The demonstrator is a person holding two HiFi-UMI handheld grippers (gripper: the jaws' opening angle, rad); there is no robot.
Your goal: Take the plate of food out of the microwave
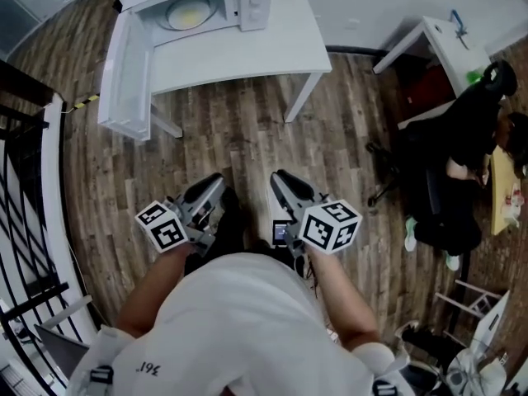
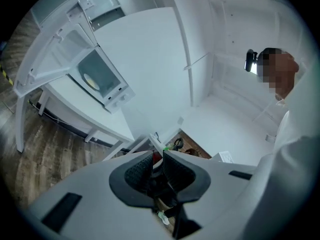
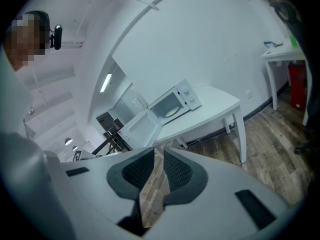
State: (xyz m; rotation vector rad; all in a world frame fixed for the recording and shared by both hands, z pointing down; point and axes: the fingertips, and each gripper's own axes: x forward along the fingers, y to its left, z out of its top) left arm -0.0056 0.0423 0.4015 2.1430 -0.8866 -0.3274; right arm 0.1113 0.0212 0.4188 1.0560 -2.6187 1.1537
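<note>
A white microwave [image 1: 206, 7] stands on a white table [image 1: 272, 52] at the top of the head view, its door [image 1: 128, 77] swung wide open to the left. Inside sits a pale plate of yellowish food [image 1: 188, 12]. Both grippers hang close to my body over the wooden floor, well short of the table. My left gripper [image 1: 216, 181] and right gripper [image 1: 285, 178] each show a narrow gap between the pads with nothing in it. The left gripper view shows the microwave [image 2: 102, 79] tilted beyond the left gripper [image 2: 157, 156]. The right gripper view shows the plate [image 3: 171, 113] far beyond the right gripper [image 3: 159, 156].
A person in dark clothes sits on an office chair [image 1: 458, 172] at the right, beside a second white table [image 1: 450, 44]. A black railing [image 1: 25, 180] runs down the left side. Wooden floor lies between me and the microwave table.
</note>
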